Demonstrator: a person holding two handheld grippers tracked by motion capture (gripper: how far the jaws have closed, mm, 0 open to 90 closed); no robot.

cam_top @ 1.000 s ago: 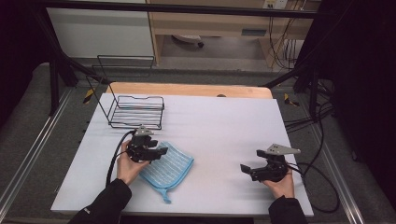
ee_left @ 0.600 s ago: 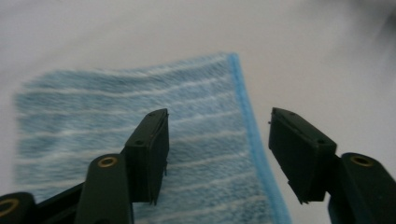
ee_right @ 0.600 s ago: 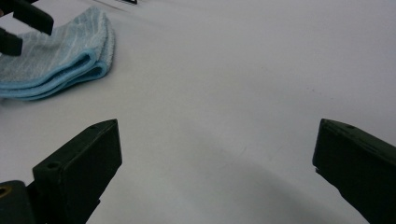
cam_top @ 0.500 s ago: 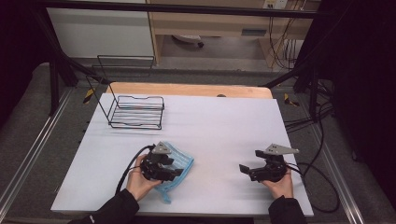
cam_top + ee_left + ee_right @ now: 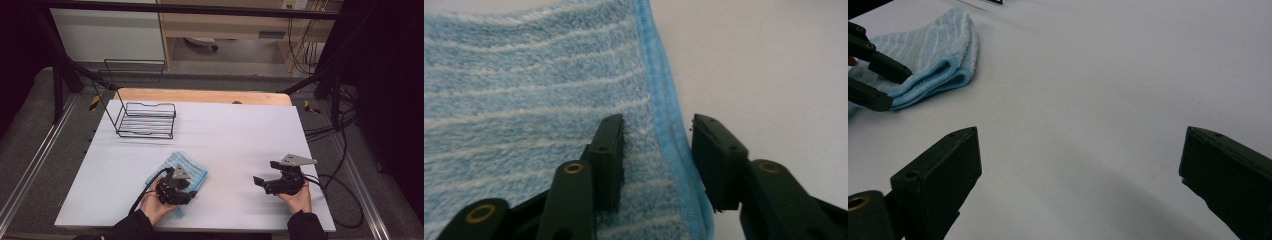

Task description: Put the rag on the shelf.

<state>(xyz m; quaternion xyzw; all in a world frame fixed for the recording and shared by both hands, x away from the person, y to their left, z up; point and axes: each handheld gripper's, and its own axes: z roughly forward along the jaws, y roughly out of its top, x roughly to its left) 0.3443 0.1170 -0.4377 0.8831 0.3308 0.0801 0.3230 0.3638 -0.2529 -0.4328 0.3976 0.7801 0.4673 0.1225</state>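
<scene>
A blue striped cloth (image 5: pixel 189 167) lies folded on the white table (image 5: pixel 240 130), near the front left. My left gripper (image 5: pixel 191 196) sits low over the cloth's near right part. In the left gripper view its jaws (image 5: pixel 656 135) straddle the cloth's (image 5: pixel 524 75) hemmed edge, with a gap still showing beside the hem. These jaws have just been closing, with the hem between them. My right gripper (image 5: pixel 264 172) is held at the front right, open and empty (image 5: pixel 1078 150). It looks across bare table at the cloth (image 5: pixel 943 45) and the left gripper (image 5: pixel 895 90).
A black wire rack (image 5: pixel 147 120) stands at the back left of the table. A wooden strip (image 5: pixel 200 95) runs along the far edge. Cables (image 5: pixel 340 195) trail off the right side. Bare table lies between the two grippers.
My left gripper has moved from the cloth's left side to the right and toward the near edge, settling onto the cloth's right hem. The right gripper has kept still.
</scene>
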